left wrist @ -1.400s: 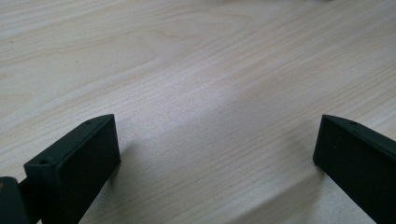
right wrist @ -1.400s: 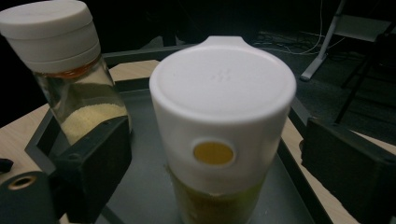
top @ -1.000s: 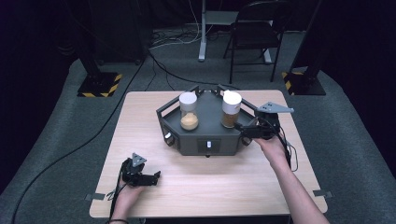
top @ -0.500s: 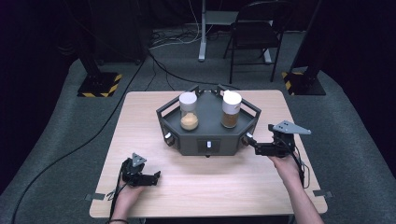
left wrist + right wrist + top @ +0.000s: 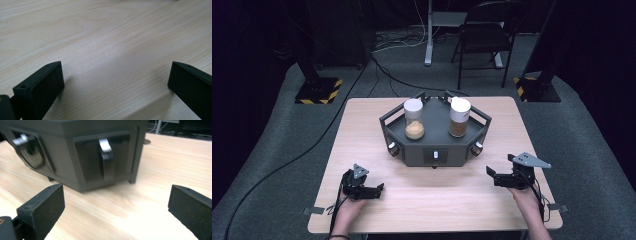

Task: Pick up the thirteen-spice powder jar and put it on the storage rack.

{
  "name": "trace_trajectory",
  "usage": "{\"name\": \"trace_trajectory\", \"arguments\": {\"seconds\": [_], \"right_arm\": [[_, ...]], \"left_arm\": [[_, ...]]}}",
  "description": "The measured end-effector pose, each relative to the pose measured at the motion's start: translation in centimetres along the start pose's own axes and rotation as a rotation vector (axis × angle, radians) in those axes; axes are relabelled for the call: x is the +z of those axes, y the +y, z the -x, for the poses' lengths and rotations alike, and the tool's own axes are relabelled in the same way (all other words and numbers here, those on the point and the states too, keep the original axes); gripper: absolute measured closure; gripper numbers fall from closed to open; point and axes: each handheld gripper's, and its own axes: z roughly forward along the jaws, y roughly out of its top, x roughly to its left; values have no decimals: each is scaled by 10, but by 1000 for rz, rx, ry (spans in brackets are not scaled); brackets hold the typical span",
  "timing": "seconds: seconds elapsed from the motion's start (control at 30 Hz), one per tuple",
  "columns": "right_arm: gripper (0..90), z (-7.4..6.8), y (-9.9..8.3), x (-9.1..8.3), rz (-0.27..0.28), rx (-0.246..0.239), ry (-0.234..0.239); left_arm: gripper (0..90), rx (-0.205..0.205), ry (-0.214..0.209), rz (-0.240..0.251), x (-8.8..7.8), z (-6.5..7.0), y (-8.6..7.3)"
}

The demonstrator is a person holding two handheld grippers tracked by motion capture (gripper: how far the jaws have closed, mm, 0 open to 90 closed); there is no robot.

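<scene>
1. While the right gripper (image 5: 498, 176) hovers over the near right part of the table (image 5: 362, 130), its jaws stand wide apart with nothing between them, and they point left toward the dark six-sided stand (image 5: 434, 145).
2. From the right gripper view, the right gripper (image 5: 116, 205) faces a side panel of the stand (image 5: 75, 152); a lever with a pale tip (image 5: 106, 157) sits upright in a recess there, apart from both jaws.
3. A round knob with a pale handle (image 5: 27, 147) shows on the neighbouring panel, blurred and partly cut by the picture's left edge, so its setting cannot be read.
4. Up on the stand, two clear jars stand with white lids: the left jar (image 5: 414, 119) holds a pale orange fill low down, and the right jar (image 5: 459, 117) holds a browner fill that reaches higher. What the fills are is too small to tell.
5. Resting low at the near left of the table, the left gripper (image 5: 371, 190) is well apart from the stand.
6. In the left gripper view, the left gripper (image 5: 116, 82) has its jaws spread wide over bare wood grain, holding nothing.
7. Each hand is cut off at the bottom edge of the high view, and the far rim of the stand is partly hidden behind the jars.
</scene>
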Motion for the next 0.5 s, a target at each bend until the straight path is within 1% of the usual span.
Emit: {"name": "trace_trajectory", "arguments": {"seconds": [0.1,0.2,0.27,0.33,0.5], "right_arm": [[0,1,-12,1,-11,16,-23],[0,6,-21,3,-31,35,-27],[0,6,-25,5,-44,31,-43],[0,8,-30,7,-56,38,-43],[0,13,-34,15,-125,50,-47]], "left_arm": [[0,0,0,0,0,0,0],[0,0,0,0,0,0,0],[0,0,0,0,0,0,0],[0,0,0,0,0,0,0],[0,-4,2,0,0,1,0]]}}
